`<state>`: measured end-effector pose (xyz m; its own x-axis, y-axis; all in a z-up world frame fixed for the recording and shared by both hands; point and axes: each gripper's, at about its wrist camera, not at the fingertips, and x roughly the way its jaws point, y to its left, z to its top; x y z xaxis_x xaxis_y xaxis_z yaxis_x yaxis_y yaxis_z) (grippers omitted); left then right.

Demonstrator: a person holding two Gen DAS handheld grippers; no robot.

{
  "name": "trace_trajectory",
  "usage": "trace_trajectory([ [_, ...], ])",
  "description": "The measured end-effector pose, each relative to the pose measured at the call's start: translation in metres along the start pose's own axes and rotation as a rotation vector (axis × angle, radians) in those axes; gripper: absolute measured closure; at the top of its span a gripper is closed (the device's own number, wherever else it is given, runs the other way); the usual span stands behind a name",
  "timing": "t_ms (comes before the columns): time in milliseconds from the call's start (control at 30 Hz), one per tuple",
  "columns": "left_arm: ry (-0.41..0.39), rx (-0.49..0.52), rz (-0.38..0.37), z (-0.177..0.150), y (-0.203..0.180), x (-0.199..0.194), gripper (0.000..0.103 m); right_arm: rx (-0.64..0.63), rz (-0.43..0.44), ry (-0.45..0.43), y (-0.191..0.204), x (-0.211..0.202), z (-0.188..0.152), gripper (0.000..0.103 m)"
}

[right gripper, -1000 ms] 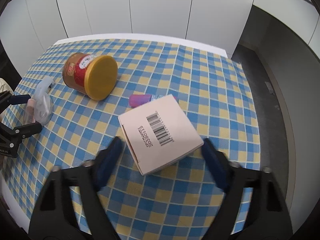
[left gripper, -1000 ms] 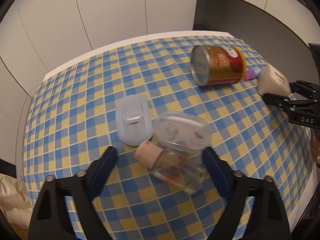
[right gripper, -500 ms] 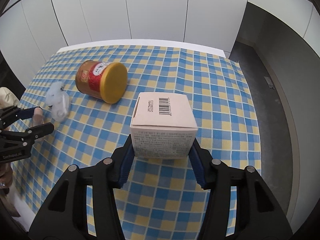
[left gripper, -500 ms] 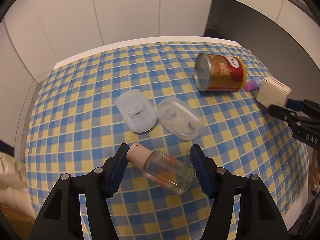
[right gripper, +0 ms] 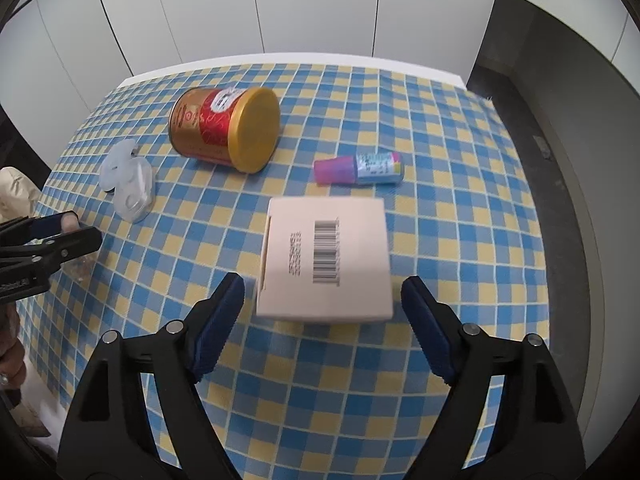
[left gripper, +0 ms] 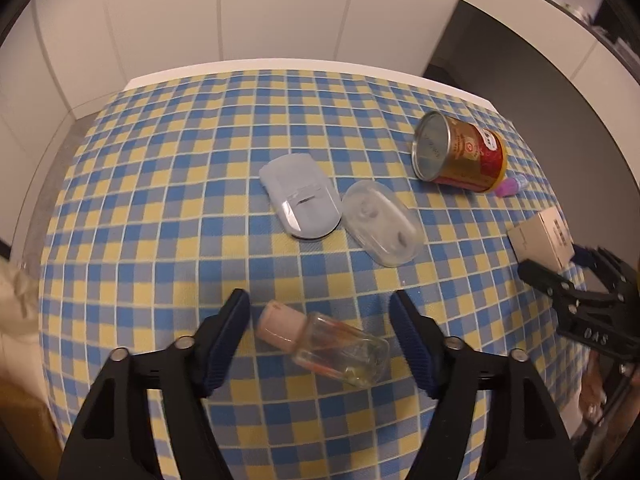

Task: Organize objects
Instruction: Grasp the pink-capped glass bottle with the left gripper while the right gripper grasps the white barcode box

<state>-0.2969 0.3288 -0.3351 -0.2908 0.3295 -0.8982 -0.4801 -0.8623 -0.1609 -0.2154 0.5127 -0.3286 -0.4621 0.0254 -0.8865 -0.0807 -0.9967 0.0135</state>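
A clear glass bottle (left gripper: 340, 350) with a pinkish cap lies on its side on the checked tablecloth (left gripper: 160, 200). It sits between the opening jaws of my left gripper (left gripper: 318, 306), whose pads stand clear of it. A cream box (right gripper: 324, 268) with a barcode on top rests flat between the opening jaws of my right gripper (right gripper: 322, 286), with a gap on each side. In the left wrist view the box (left gripper: 544, 236) and right gripper (left gripper: 564, 266) appear at the far right. The left gripper (right gripper: 60, 232) shows at the right wrist view's left edge.
A gold and red can (left gripper: 460, 156) (right gripper: 224, 134) lies on its side at the back. An open clear plastic case (left gripper: 340, 210) (right gripper: 128, 184) lies mid-table. A small purple bottle (right gripper: 358, 168) lies beyond the box. A hand (right gripper: 8, 356) shows at lower left. The table's near edge is close.
My left gripper closed on the glass bottle, drew it away from the plastic case, then opened. My right gripper clamped and tipped up the box, then let go; it now lies flat.
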Motion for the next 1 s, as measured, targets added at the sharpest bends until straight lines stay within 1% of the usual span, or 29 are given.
trace_trajectory([
  [33, 0.004, 0.024, -0.006, 0.002, 0.001, 0.0, 0.018, -0.003, -0.003, 0.001, 0.001, 0.001, 0.0, 0.02],
  [67, 0.007, 0.061, -0.011, 0.004, 0.002, 0.0, 0.016, -0.003, -0.006, 0.001, 0.0, 0.004, 0.001, 0.02],
  [133, 0.023, 0.145, 0.008, 0.008, 0.0, 0.001, 0.015, 0.003, 0.0, 0.005, -0.001, 0.008, 0.001, 0.02],
  [200, 0.037, 0.23, 0.043, 0.004, -0.004, 0.001, 0.015, 0.015, 0.012, 0.004, -0.003, 0.01, 0.0, 0.02],
  [267, 0.043, 0.255, 0.057, 0.001, -0.007, 0.003, 0.015, 0.032, 0.019, 0.0, -0.008, 0.015, 0.0, 0.02],
  [333, 0.054, 0.254, 0.06, -0.003, -0.008, 0.006, 0.013, 0.042, 0.021, -0.009, -0.01, 0.016, 0.0, 0.02],
  [467, 0.016, 0.264, 0.074, -0.006, -0.01, 0.005, 0.014, 0.042, 0.022, -0.017, -0.013, 0.016, -0.002, 0.02],
  [533, 0.009, 0.29, 0.072, -0.007, -0.011, 0.005, 0.013, 0.023, 0.004, -0.024, -0.008, 0.016, 0.0, 0.02],
  [567, 0.006, 0.309, 0.078, -0.007, -0.011, 0.005, 0.013, 0.008, -0.007, -0.026, -0.005, 0.018, 0.003, 0.02],
  [700, -0.013, 0.461, 0.114, -0.009, -0.017, 0.001, 0.013, -0.049, -0.056, -0.038, 0.007, 0.017, 0.008, 0.02],
  [733, -0.012, 0.506, 0.115, -0.01, -0.018, 0.001, 0.013, -0.054, -0.056, -0.037, 0.008, 0.017, 0.008, 0.02],
  [800, 0.001, 0.558, 0.099, -0.01, -0.017, 0.0, 0.013, -0.051, -0.05, -0.034, 0.009, 0.017, 0.007, 0.02],
  [900, 0.02, 0.566, 0.063, -0.004, -0.017, 0.008, 0.013, -0.04, -0.034, -0.036, 0.009, 0.017, 0.005, 0.02],
  [1000, 0.021, 0.556, 0.034, -0.005, -0.012, 0.009, 0.013, -0.034, -0.03, -0.035, 0.01, 0.02, 0.004, 0.02],
])
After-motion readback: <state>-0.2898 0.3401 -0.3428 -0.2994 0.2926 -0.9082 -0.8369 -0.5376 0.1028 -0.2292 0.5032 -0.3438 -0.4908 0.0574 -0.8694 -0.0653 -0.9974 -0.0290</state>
